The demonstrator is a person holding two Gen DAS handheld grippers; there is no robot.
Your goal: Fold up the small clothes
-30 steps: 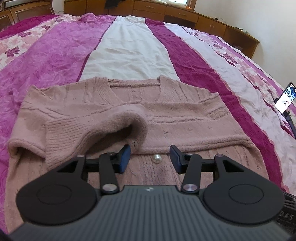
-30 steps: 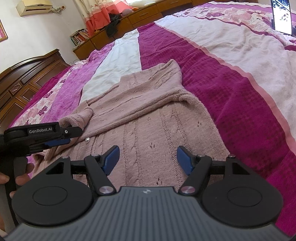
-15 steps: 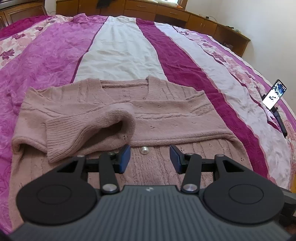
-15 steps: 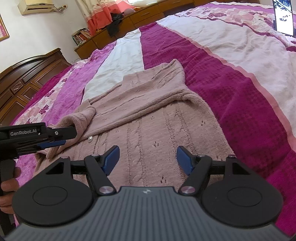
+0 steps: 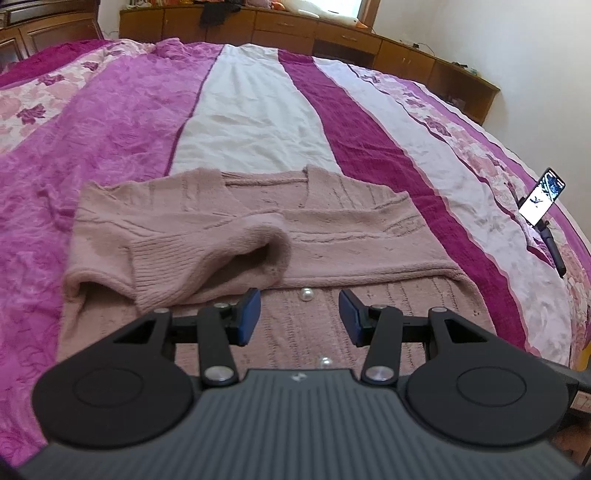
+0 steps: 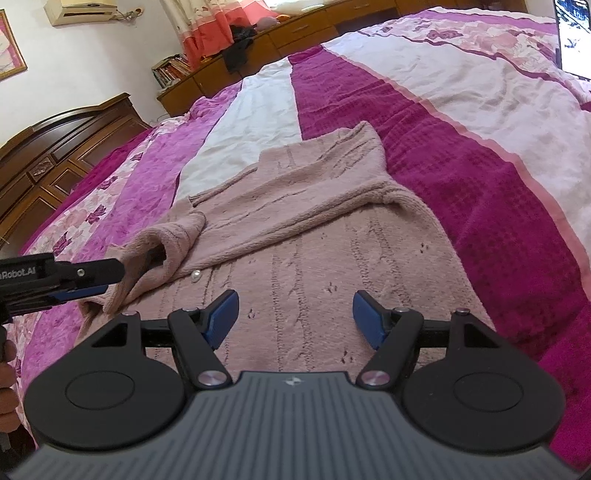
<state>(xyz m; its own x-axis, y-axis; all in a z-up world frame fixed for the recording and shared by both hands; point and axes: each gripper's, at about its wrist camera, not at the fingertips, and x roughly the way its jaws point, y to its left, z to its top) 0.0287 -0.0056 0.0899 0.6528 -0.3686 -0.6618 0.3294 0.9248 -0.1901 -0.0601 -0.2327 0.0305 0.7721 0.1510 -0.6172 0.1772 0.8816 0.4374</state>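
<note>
While the pink cardigan (image 5: 258,236) is spread across the frame's middle on the bedspread (image 5: 110,122), sleeves crossed over its chest, the left gripper (image 5: 299,314) is held apart, empty. Seen from the right wrist, the right gripper (image 6: 293,314) is likewise apart above the lower body, presumably for the next fold.

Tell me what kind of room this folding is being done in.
Most likely a home bedroom. The pink cardigan lies on a wide bed under a striped magenta, white and floral bedspread. A carved wooden headboard, low wooden cabinets along the wall and a wall air conditioner surround it.
</note>
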